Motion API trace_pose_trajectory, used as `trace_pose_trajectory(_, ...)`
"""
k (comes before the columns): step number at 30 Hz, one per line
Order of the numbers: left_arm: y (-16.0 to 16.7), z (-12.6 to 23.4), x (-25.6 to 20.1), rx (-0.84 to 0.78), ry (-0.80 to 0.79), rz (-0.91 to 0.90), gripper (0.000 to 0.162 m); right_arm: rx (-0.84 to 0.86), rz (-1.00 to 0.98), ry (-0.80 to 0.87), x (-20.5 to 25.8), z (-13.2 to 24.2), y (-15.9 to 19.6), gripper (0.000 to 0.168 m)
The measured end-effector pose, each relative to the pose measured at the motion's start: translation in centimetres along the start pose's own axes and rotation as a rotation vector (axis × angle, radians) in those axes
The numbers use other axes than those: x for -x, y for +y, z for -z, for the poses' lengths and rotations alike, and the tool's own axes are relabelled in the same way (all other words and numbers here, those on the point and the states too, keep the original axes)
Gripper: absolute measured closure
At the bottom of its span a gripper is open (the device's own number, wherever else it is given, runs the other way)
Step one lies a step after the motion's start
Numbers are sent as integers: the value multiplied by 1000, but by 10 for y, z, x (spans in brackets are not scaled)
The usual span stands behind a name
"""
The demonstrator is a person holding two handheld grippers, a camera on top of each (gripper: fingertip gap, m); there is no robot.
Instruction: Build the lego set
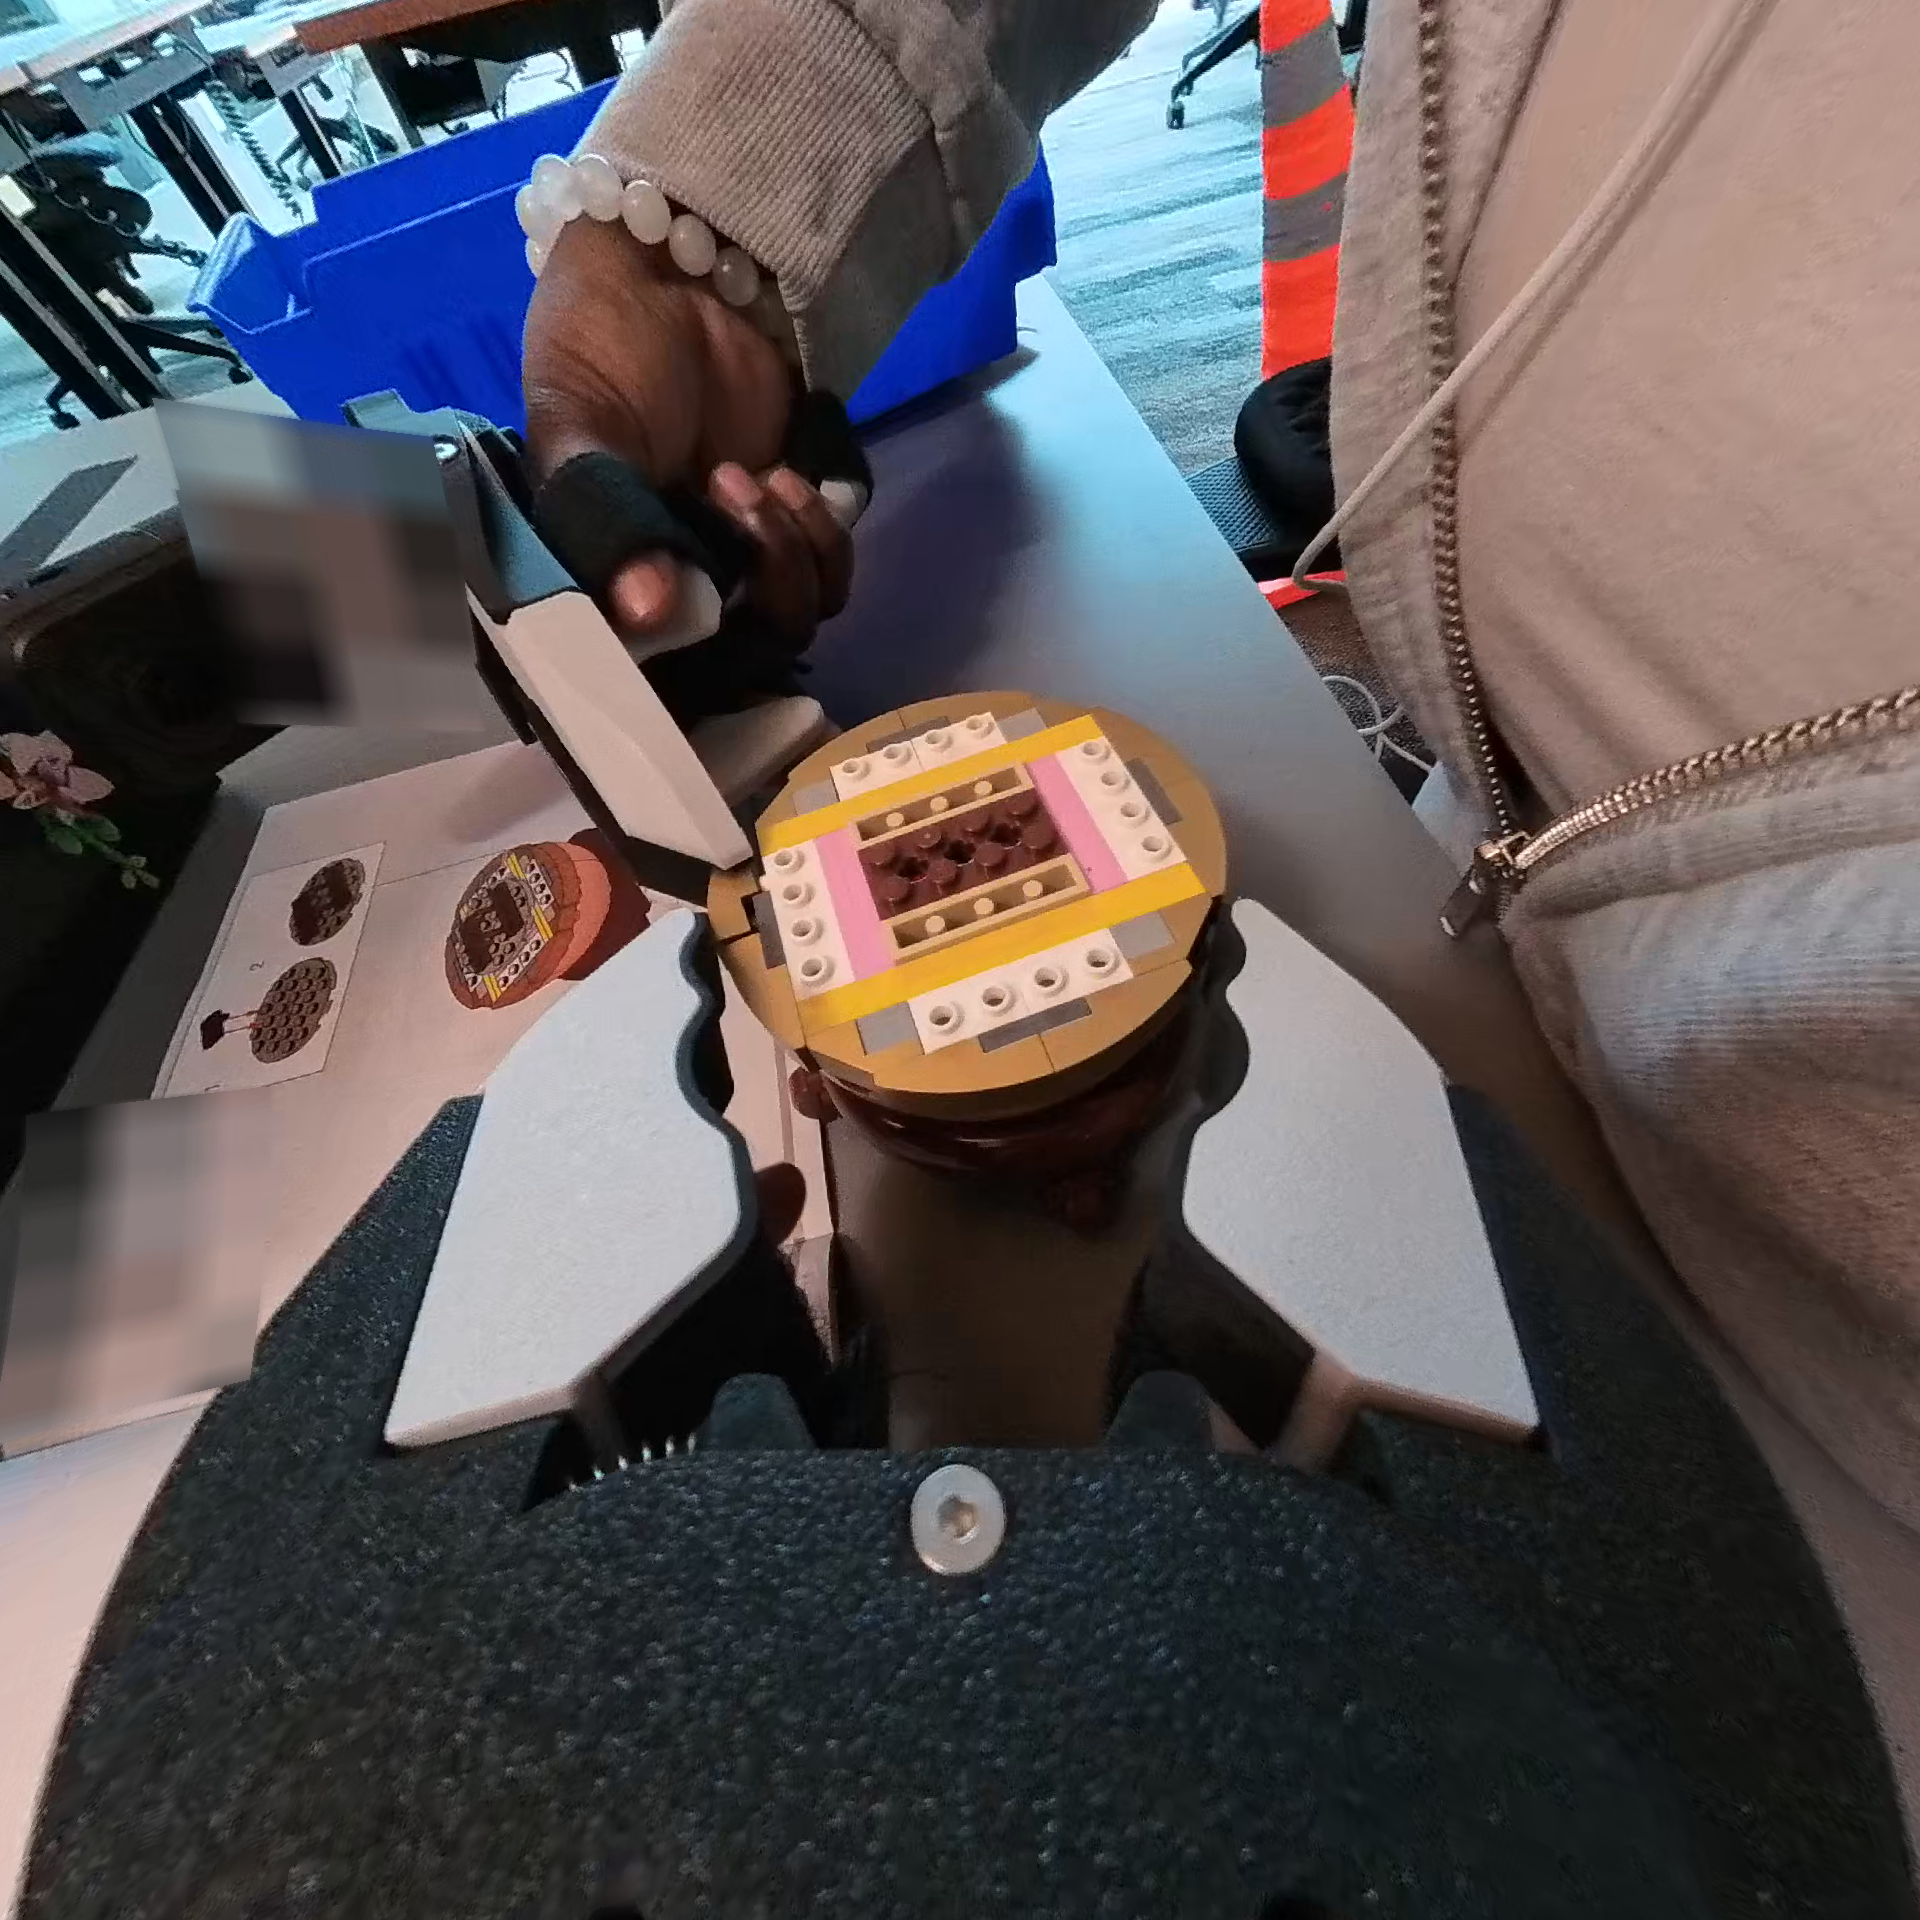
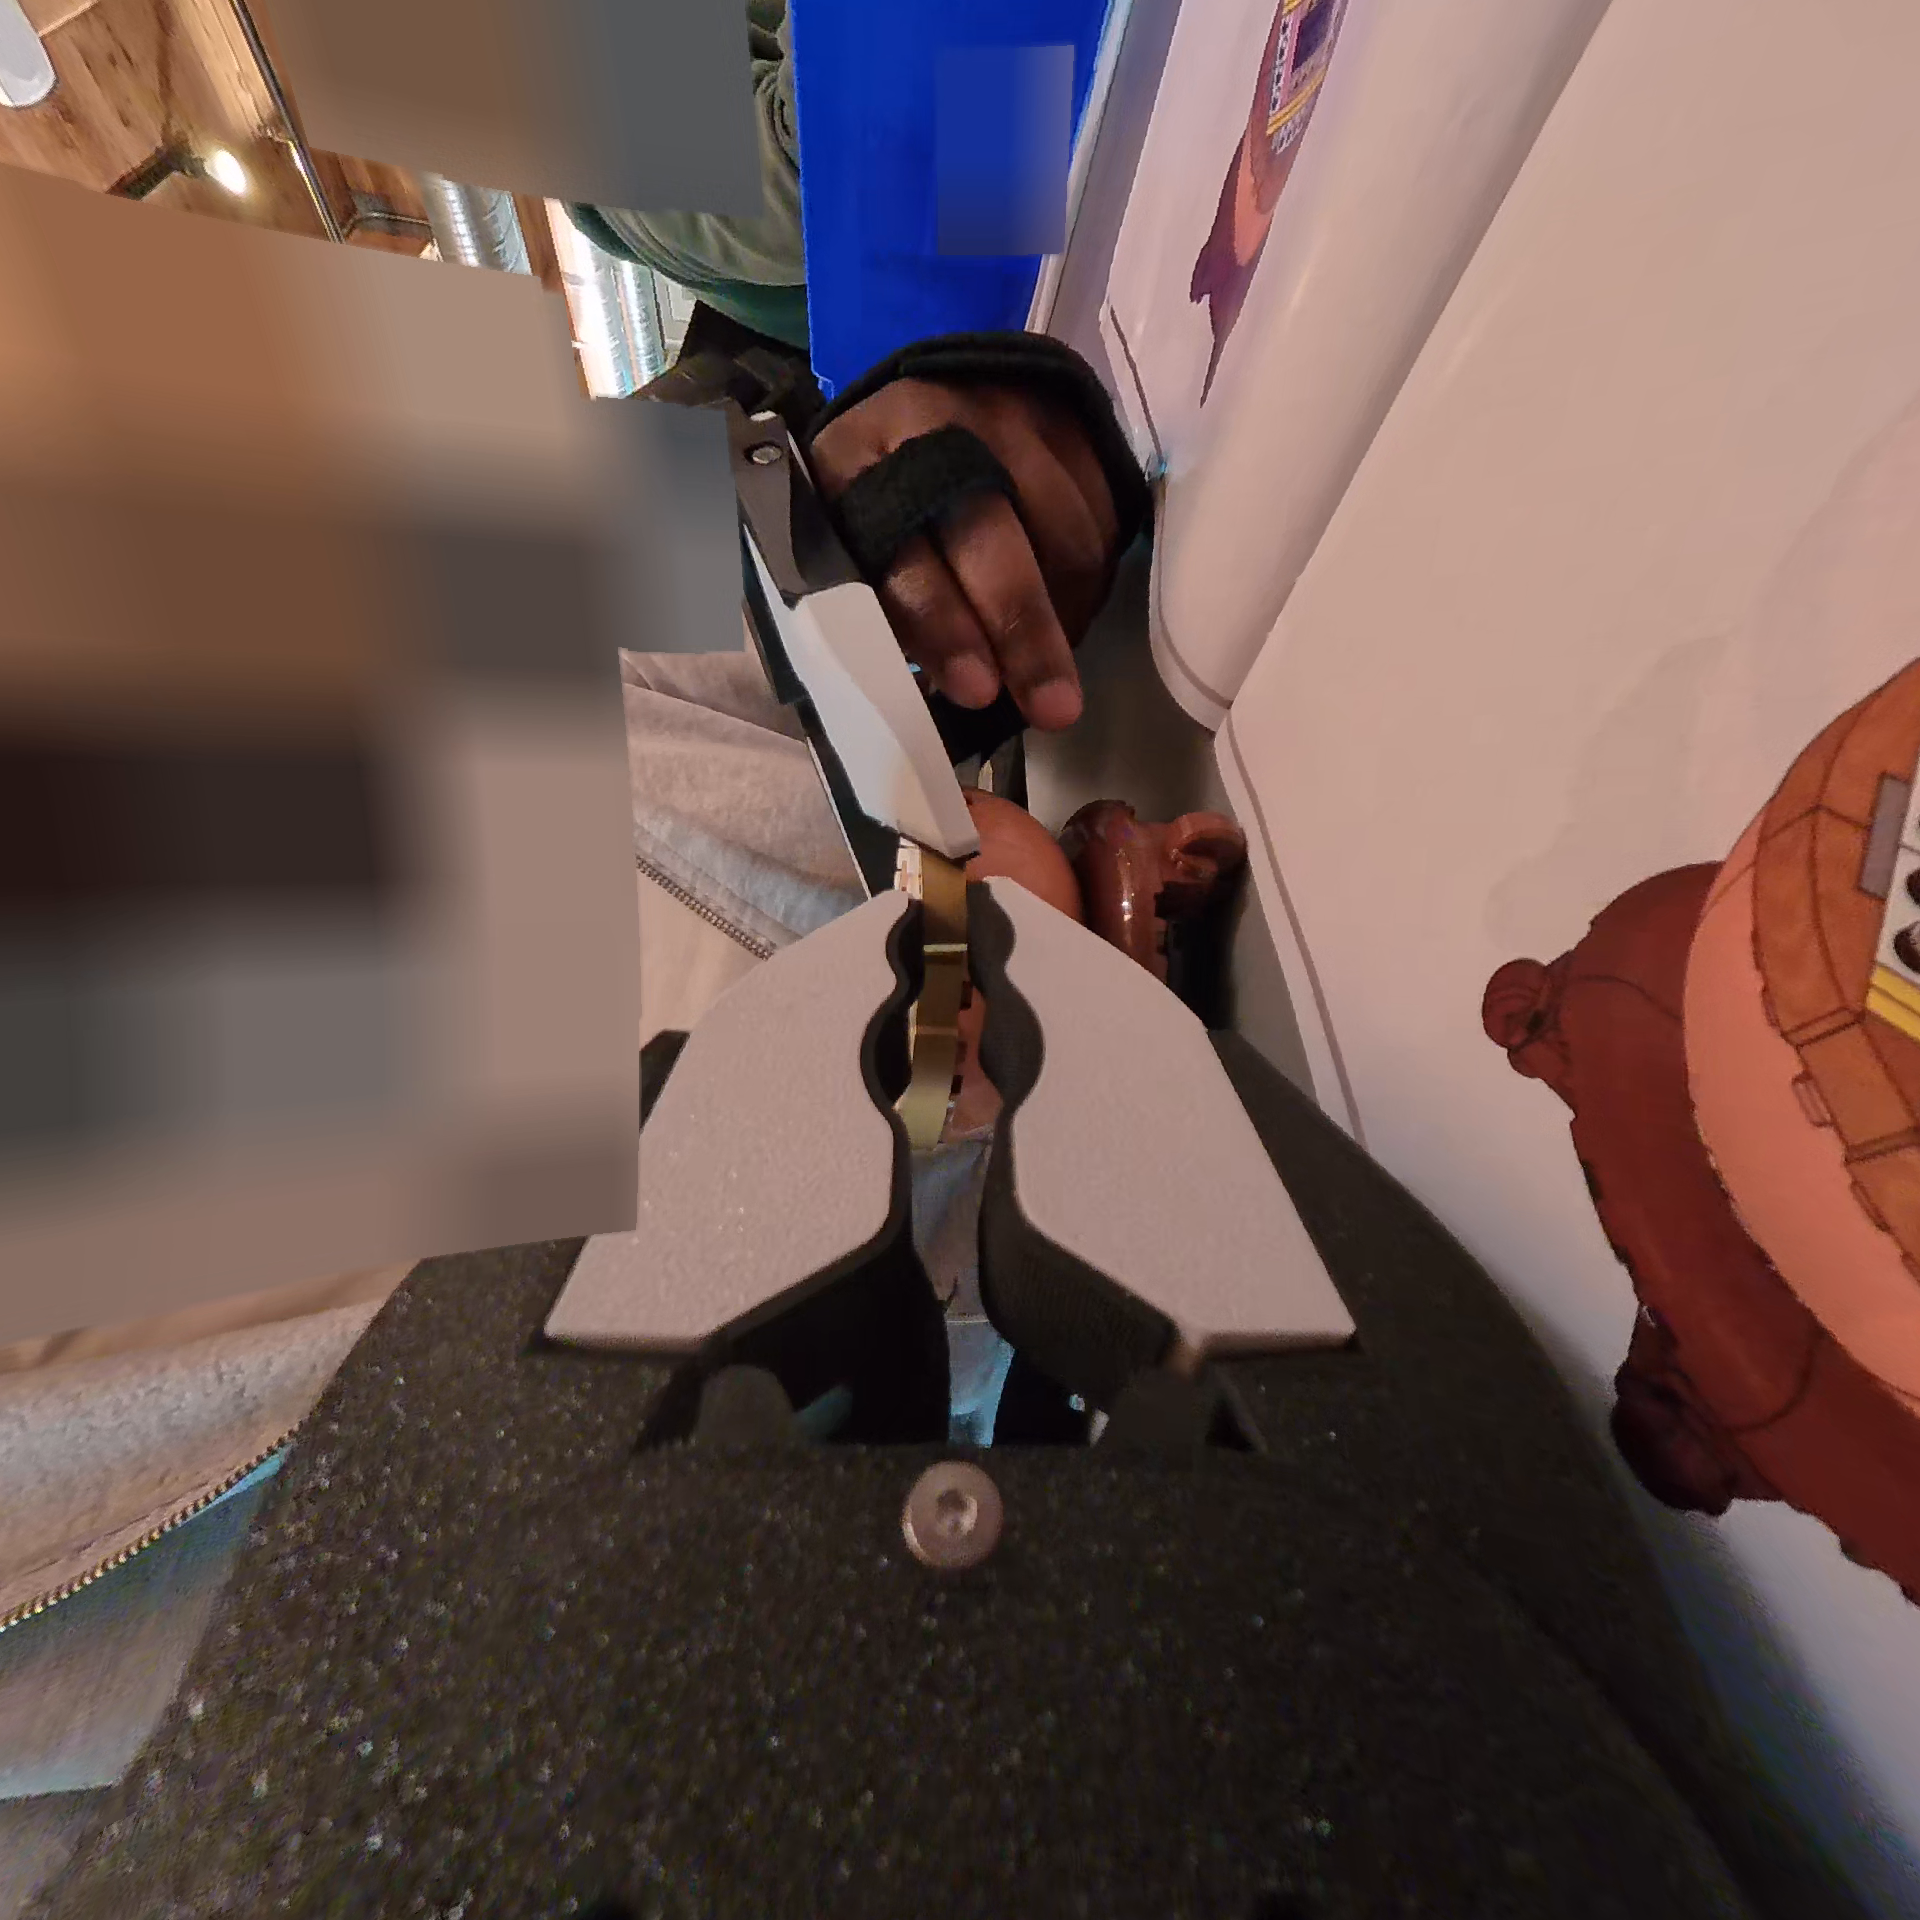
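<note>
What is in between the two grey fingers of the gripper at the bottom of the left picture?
The round lego model. In the left wrist view the left gripper has its fingers on either side of the model's dark brown base, under the tan disc.

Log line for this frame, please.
left claw: shut on round lego build | right claw: shut on its tan rim | instruction sheet beside

A grey table (image 1: 1101,540) fills the near ground, its edge running beside grey-blue patterned carpet (image 1: 1153,239). A blue bin (image 1: 416,301) sits at the table's far end. An orange and grey cone (image 1: 1304,187) stands on the floor. Desks (image 1: 156,94) and office chairs (image 1: 83,208) stand farther off. Overhead show wooden ceiling (image 2: 94,125), a lamp (image 2: 227,171) and silver ducts (image 2: 468,223).
</note>
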State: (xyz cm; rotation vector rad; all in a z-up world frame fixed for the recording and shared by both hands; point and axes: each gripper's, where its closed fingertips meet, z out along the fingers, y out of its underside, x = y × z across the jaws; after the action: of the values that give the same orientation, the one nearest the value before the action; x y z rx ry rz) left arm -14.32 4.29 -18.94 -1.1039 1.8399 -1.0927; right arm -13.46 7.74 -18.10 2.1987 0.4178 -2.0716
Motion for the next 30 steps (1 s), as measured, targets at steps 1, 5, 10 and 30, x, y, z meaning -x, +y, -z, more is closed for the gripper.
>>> trace_pose_trajectory(1, 0, 0, 0, 0, 1, 1, 73, 2, 2, -1, 0, 0, 0, 161)
trace_pose_trajectory(5, 0, 0, 0, -4, 1, -6, 74, 3, 46, 12, 0, 0, 0, 161)
trace_pose_trajectory(10, 0, 0, 0, -5, 1, -14, 74, -14, 224, 41, 6, 3, -3, 129)
trace_pose_trajectory(30, 0, 1, 0, -8, 15, -21, 74, -56, 1348, 696, -4, -18, 28, 86)
